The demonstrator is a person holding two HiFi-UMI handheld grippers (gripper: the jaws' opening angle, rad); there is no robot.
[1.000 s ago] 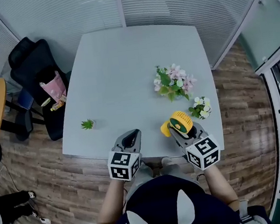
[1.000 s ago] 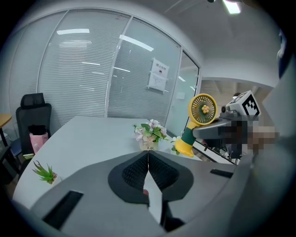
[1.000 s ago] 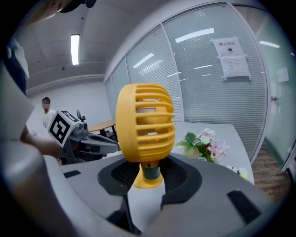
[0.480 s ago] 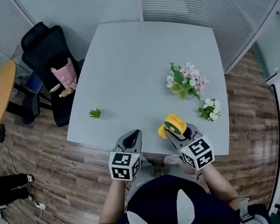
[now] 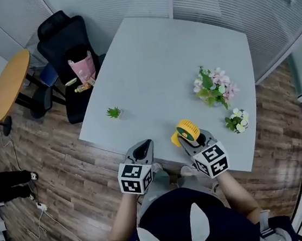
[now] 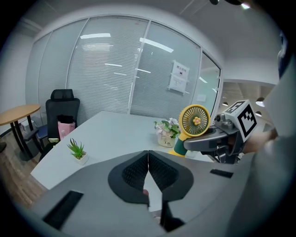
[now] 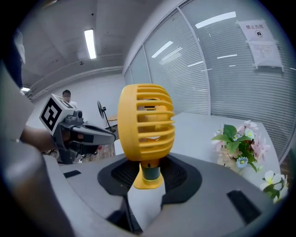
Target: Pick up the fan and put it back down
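The yellow fan (image 5: 187, 131) (image 7: 146, 121) stands upright near the table's front edge, its round cage facing the left gripper view (image 6: 196, 120). My right gripper (image 5: 190, 139) (image 7: 149, 172) is shut on the fan's green neck just above its yellow base (image 7: 148, 182). Whether the base rests on the grey table (image 5: 157, 83) I cannot tell. My left gripper (image 5: 140, 151) (image 6: 148, 159) hangs over the front edge to the fan's left, its pads pressed together with nothing between them.
A pot of pink flowers (image 5: 214, 86) and a small white-flower pot (image 5: 237, 121) stand right of the fan. A tiny green plant (image 5: 113, 113) sits near the left edge. A black chair (image 5: 71, 50) holding a pink bag and a round wooden table (image 5: 9, 84) stand at left.
The right gripper has carried the fan leftward along the front edge, away from the white flowers. The left gripper has shifted with it. The head view has swung, so the table sits turned in the picture.
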